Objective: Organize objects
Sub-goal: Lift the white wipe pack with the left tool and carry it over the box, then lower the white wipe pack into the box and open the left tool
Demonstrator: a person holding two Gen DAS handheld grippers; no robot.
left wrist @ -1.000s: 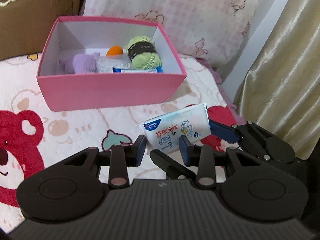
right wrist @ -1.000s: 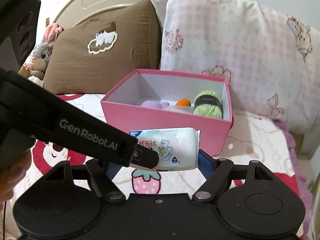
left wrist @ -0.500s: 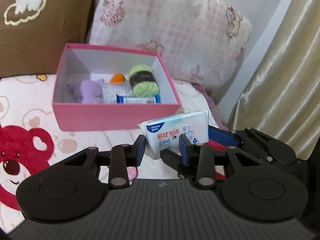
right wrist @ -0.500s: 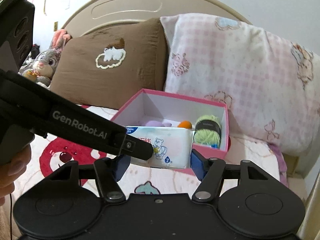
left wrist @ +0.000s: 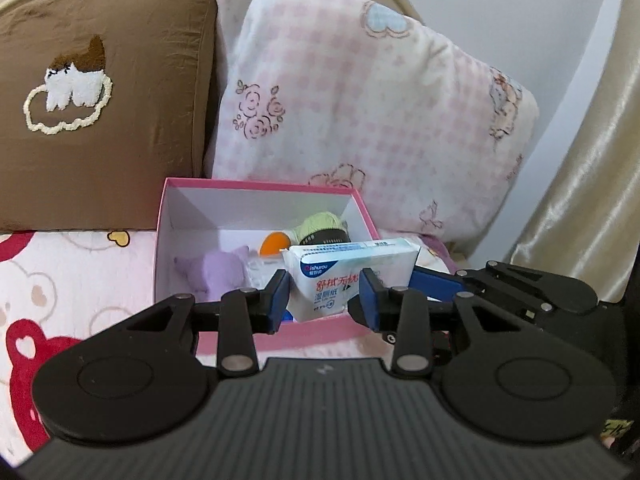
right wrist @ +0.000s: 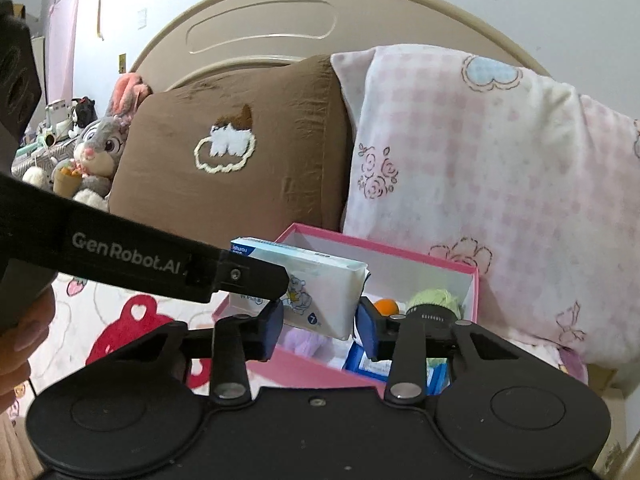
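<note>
Item: wet-wipe pack [left wrist: 352, 270], held by both our tongs. Left tongs [left wrist: 323, 295] grip its near end; right tongs [right wrist: 320, 318] have just narrowed onto it. Raised off the bed since a second ago; pink box [left wrist: 320, 334] at 12 o'clock, drop-in pending.

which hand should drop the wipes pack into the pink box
Either, at a guess, since both grip it. The wipes pack is pinched by the left gripper at one end, and the right gripper jaws have just been closing on the other. It hangs at the pink box front wall.
</note>
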